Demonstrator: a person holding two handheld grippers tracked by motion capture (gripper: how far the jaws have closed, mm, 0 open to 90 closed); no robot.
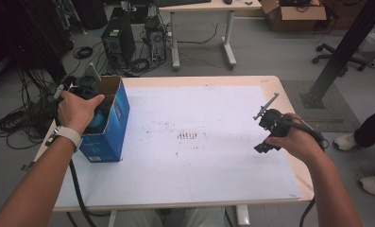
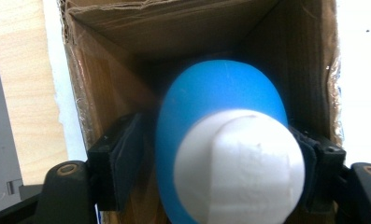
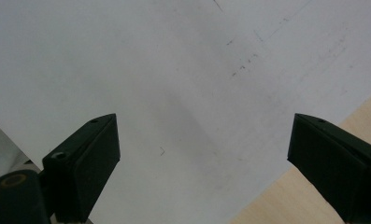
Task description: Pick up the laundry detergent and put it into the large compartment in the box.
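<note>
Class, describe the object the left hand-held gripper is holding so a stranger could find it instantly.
Start at the white-covered table and find the open blue cardboard box at its left edge. In its opening, the left hand-held gripper clamps a smooth, rounded blue object with a white end, unlike the brown cardboard around it.

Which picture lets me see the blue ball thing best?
The left gripper view: the blue and white object sits close up between the left gripper jaws, inside the cardboard box. The high view gives just a blue sliver behind the hand.

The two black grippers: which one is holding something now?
The left gripper, at the open blue cardboard box: its jaws clamp a blue and white rounded object. The right gripper is open, empty, over white paper.
</note>
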